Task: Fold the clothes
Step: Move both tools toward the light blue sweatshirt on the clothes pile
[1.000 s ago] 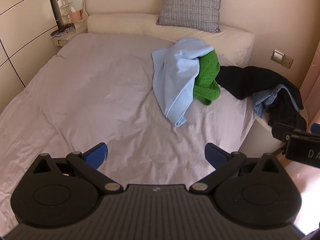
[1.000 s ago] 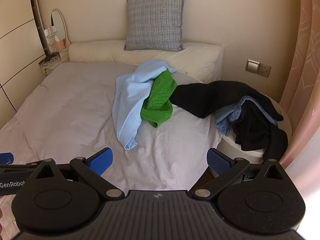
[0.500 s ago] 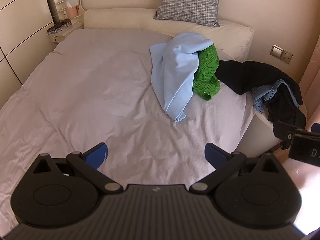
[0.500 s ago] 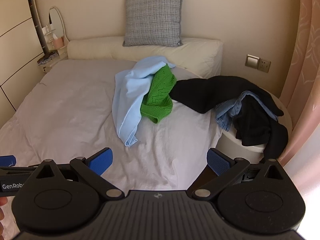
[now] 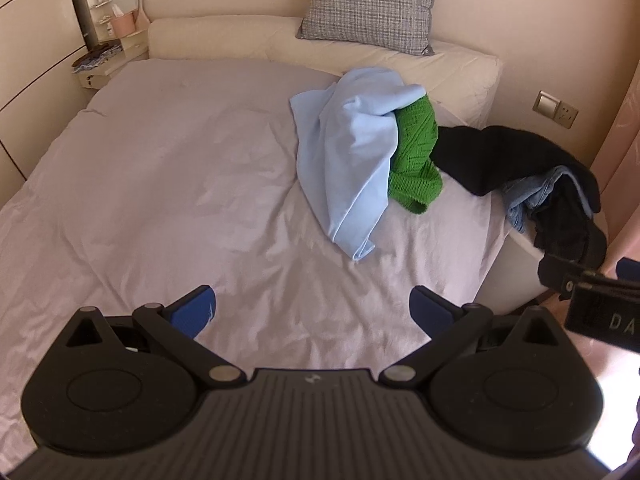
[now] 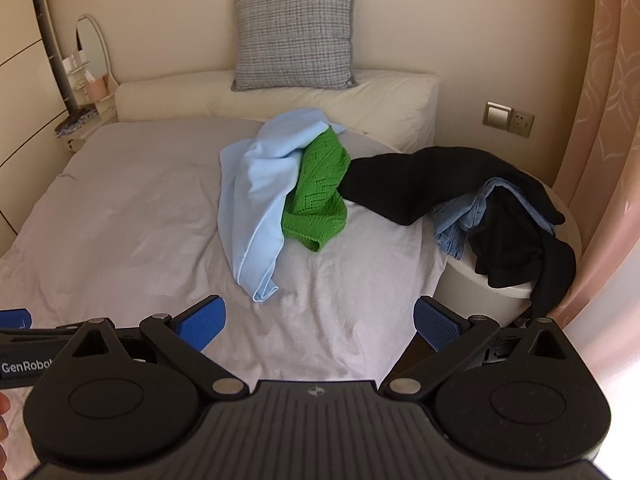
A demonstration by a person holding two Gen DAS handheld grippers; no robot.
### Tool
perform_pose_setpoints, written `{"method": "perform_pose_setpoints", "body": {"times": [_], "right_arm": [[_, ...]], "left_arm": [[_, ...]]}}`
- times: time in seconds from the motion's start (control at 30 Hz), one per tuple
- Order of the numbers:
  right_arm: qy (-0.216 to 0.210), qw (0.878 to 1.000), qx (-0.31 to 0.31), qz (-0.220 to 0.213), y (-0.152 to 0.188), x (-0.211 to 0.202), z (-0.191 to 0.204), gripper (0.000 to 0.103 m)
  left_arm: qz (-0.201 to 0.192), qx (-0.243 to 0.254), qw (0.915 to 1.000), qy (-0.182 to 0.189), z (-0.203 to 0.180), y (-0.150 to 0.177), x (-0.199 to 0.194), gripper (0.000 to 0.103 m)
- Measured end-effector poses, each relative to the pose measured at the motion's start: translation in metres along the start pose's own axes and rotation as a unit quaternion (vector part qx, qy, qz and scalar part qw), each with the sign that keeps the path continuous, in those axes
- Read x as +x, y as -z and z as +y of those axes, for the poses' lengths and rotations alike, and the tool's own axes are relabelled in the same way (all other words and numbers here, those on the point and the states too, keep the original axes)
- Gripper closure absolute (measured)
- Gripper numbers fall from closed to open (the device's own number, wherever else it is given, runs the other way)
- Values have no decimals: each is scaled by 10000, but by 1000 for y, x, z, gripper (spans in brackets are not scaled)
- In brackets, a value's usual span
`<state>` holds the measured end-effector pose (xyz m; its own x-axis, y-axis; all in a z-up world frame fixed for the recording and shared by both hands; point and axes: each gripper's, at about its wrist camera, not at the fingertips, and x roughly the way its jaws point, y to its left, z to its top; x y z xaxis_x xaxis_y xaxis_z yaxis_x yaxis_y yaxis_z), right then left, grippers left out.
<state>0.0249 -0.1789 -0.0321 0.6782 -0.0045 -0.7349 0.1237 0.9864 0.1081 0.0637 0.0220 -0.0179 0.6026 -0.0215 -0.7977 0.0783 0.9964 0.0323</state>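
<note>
Two grippers hover over the near edge of the bed (image 5: 140, 168), both with jaws spread wide and nothing between them: the left gripper (image 5: 312, 310) above the wrinkled pale sheet, the right gripper (image 6: 320, 322) closer to the bed's right edge. The unfolded clothes sit toward the bed's far right corner. A light blue garment (image 5: 348, 152) lies crumpled there, its long tail trailing toward the near edge. A green knit top (image 6: 318, 196) is tucked partly under the blue one on its right side, touching it. Just right of the knit, a black garment (image 6: 404, 184) drapes from the bed's right edge across to a round white stand (image 6: 480, 292) beside the bed. On that stand lie a piece of light blue denim (image 6: 460, 220) and more dark fabric, possibly a second black garment, though the folds make it hard to separate. A grey checked cushion (image 6: 294, 32) leans upright against the wall at the head of the bed.
</note>
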Motion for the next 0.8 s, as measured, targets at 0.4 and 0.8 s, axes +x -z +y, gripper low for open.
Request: {"method": "perform_pose_setpoints", "body": {"times": [0.4,0.8], "right_arm": [[414,9990,121,102,-13,23,33,0],[411,9989,-202,125,-42,53,46,0]], "left_arm": [[8,62,9996,291,28,-28,40,1],[-120,50,9998,148,27,-54,68,1]]}}
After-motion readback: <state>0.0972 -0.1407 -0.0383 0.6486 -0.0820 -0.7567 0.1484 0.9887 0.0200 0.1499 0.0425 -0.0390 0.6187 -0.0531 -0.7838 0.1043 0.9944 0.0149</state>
